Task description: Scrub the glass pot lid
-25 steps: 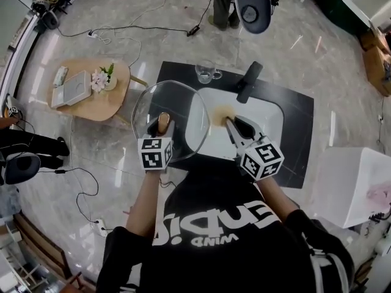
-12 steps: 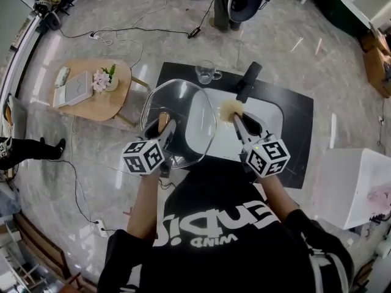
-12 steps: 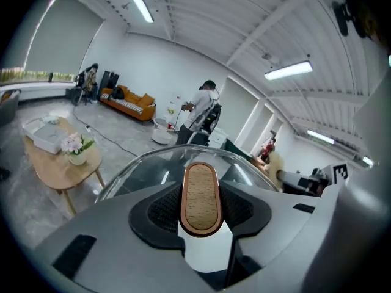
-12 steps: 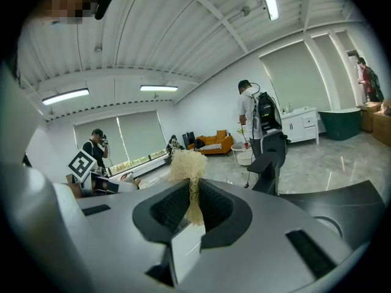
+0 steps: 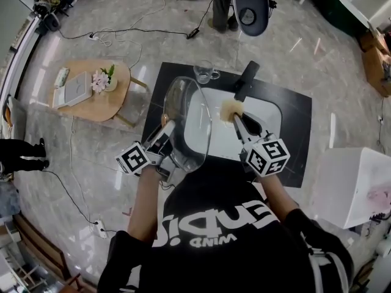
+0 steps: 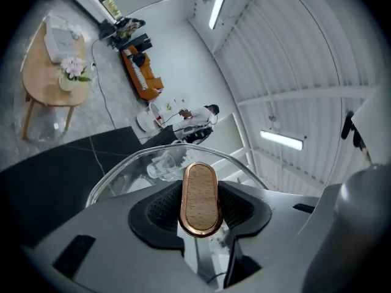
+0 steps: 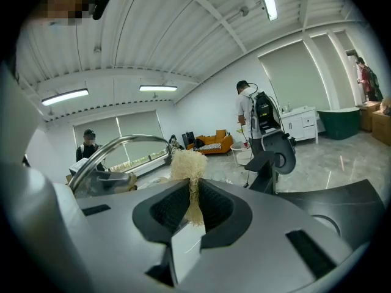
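Nearly upright glass lid (image 5: 191, 119) beside scrubber (image 5: 229, 109)

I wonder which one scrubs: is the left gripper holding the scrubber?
No, the left gripper grips the wooden knob of the glass pot lid.

The glass pot lid (image 5: 190, 122) is clear, with a thin metal rim and an oblong wooden knob (image 6: 199, 199) ringed in copper colour. It stands nearly on edge in the air over the left side of the white sink (image 5: 269, 122), its knob clamped between the left gripper's (image 5: 164, 136) jaws. Just to its right, apart from the glass, a pale, straw-coloured fibre scrubber (image 7: 187, 166) sits pinched in the right gripper (image 5: 241, 124), its frayed tuft sticking out past the jaws.
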A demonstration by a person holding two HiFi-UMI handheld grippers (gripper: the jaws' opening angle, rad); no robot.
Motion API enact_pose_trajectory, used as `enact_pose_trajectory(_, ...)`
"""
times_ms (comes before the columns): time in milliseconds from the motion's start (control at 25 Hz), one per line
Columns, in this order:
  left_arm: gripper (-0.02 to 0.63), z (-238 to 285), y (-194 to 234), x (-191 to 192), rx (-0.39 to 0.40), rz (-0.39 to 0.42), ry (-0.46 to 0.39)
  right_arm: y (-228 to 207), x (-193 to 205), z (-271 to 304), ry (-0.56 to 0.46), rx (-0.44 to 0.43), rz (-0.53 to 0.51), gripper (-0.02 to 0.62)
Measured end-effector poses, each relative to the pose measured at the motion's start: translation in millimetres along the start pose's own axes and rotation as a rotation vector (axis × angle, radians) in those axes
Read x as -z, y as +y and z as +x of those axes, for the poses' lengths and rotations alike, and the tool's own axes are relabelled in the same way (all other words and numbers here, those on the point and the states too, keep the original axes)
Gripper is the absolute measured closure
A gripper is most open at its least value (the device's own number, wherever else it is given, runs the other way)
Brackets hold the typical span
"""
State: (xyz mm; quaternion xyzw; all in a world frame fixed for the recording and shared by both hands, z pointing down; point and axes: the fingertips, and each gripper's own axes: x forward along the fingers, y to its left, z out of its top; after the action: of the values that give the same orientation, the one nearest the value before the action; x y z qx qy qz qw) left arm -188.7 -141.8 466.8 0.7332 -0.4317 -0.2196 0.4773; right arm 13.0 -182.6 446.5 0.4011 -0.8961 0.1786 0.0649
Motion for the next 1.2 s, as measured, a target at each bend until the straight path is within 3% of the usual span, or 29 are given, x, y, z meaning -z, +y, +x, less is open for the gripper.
enact_pose_trajectory(120, 0.428, 2.7, -14.9, 4.4, 0.116, -0.163, -0.019, 4.1, -1.0, 0.7, 0.0, -0.012, -0.005, 0.558)
enact_pose_trajectory(320, 0.428, 3.9, -26.0, 9.8, 0.245, -0.302, -0.045, 13.3, -1.8, 2.4, 0.001, -0.051, 0.013, 0.558)
enact_pose_trajectory(600, 0.43, 8.5, -33.2, 22.2, 0.268, -0.315, -0.018, 36.6, -14.7, 0.2, -0.033, -0.155, 0.002, 0.558)
enact_pose_trajectory(1200, 0.43, 9.1, -39.9, 33.8, 0.295, -0.363, -0.019, 54.7, -32.3, -3.7, -0.073, -0.261, -0.038, 0.558)
